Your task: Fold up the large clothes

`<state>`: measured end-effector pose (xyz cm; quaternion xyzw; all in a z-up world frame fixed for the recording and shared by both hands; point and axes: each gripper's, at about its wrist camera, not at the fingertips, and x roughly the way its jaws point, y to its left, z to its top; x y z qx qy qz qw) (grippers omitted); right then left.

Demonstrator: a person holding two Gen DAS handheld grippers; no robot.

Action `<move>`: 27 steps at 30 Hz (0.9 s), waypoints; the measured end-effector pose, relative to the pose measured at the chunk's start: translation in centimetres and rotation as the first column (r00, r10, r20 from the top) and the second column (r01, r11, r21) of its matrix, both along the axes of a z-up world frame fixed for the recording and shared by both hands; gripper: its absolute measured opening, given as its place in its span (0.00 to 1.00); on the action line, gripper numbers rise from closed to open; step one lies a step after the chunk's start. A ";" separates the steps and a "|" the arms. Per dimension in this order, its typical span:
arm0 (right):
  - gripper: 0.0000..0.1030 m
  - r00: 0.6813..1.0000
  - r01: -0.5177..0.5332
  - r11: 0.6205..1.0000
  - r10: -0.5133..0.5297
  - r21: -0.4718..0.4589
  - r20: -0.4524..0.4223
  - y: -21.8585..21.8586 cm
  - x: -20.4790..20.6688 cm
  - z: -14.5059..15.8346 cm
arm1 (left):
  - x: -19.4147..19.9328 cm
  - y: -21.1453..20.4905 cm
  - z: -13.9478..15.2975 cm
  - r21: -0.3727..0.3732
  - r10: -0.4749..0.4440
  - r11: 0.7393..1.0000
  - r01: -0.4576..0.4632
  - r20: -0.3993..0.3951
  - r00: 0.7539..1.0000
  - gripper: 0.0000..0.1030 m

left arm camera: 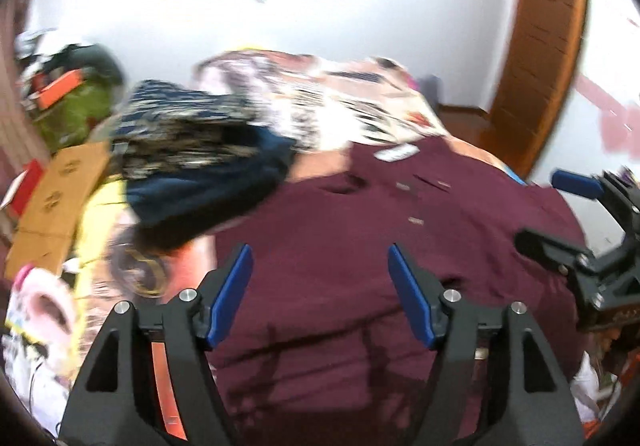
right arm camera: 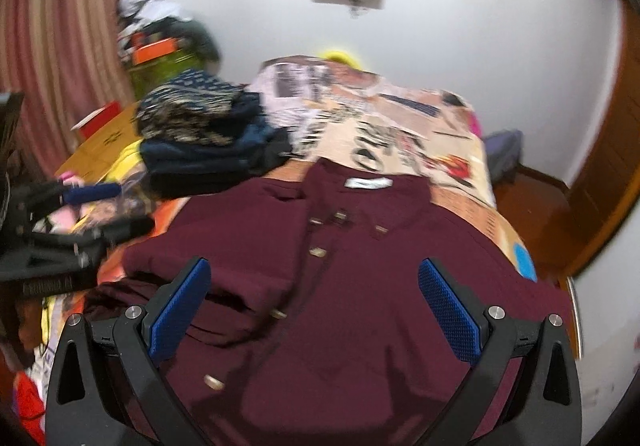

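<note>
Fingers [left arm camera: 240, 286] of left gripper [left arm camera: 320, 278] and right gripper [right arm camera: 314, 294]: spread, empty. Maroon shirt [right arm camera: 360, 286]: flat on bed [right arm camera: 420, 134]. Folded pile [right arm camera: 208, 138]: far left.

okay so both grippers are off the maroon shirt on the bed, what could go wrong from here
1. The stack of dark folded clothes sits close beside the maroon shirt; a sweeping left gripper might topple it.
2. The shirt's left side is bunched in layers, so the open right gripper may pinch several at once.
</note>
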<state>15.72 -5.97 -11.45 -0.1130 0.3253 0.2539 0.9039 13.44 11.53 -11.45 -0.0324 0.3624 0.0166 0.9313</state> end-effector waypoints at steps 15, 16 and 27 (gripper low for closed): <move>0.99 0.900 -0.429 0.871 0.390 -0.241 -0.193 14.7 0.3 -6.1 | -4.1 12.2 -5.2 -0.029 0.312 0.948 -0.317 -0.104 0.944 0.67; 0.99 0.888 -0.452 0.852 0.404 -0.265 -0.218 15.5 0.3 -7.0 | -4.2 12.3 -5.7 -0.028 0.319 0.946 -0.324 -0.113 0.941 0.67; 0.89 0.823 -0.520 0.802 0.381 -0.292 -0.421 19.3 2.5 -12.7 | -5.0 12.6 -9.3 -0.045 0.328 0.939 -0.342 -0.191 0.925 0.67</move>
